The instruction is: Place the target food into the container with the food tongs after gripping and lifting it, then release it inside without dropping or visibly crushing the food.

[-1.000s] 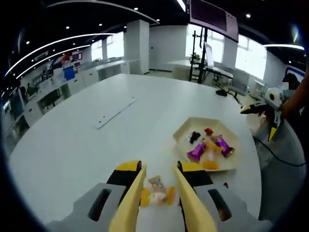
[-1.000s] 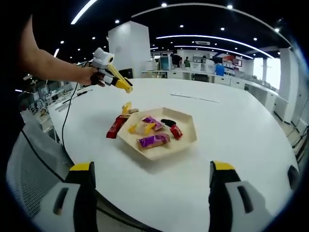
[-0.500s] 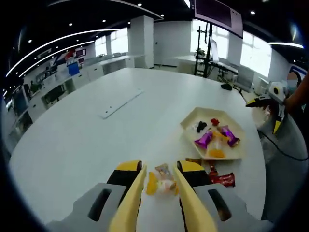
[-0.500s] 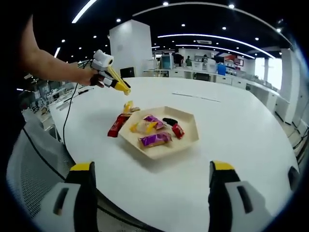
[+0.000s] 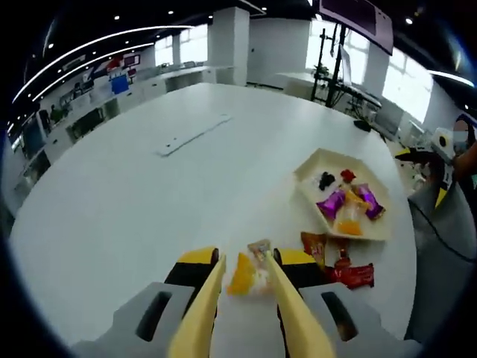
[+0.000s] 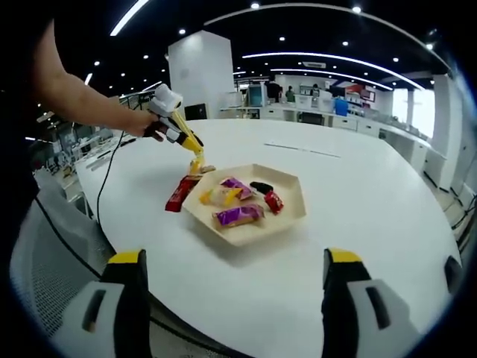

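- So, the target food is a small candy (image 5: 250, 272) in a clear wrapper with orange ends, sitting between the yellow tong tips of the left claw (image 5: 244, 277). The jaws are nearly closed, pressing it from both sides. Can't tell from the left gripper view whether it's lifted off the worktop (image 5: 134, 201) or still touching.
- From the right gripper view, the same left claw (image 6: 195, 159) points down at the candy (image 6: 197, 165), just beside the tray's far-left edge, with a person's hand (image 6: 149, 125) holding it.
- The container is a pale hexagonal tray (image 6: 287, 220) on the white round worktop (image 6: 373, 194). In it: a purple-wrapped sweet (image 6: 237, 216), a yellow-and-clear one (image 6: 220, 196), another purple one (image 6: 235, 185), a dark piece (image 6: 260, 188) and a small red one (image 6: 273, 201).
- A red wrapped bar (image 6: 177, 195) lies on the worktop right by the tray's left side, outside it. The left gripper view shows it (image 5: 356, 276) next to a brownish wrapper (image 5: 314, 246), near the tray (image 5: 311, 195).
- The right claw (image 6: 232, 298) is spread wide open, nothing in it, hanging near the worktop's near edge, well apart from the tray.
- A flat white strip (image 5: 195, 134) lies farther out on the worktop.
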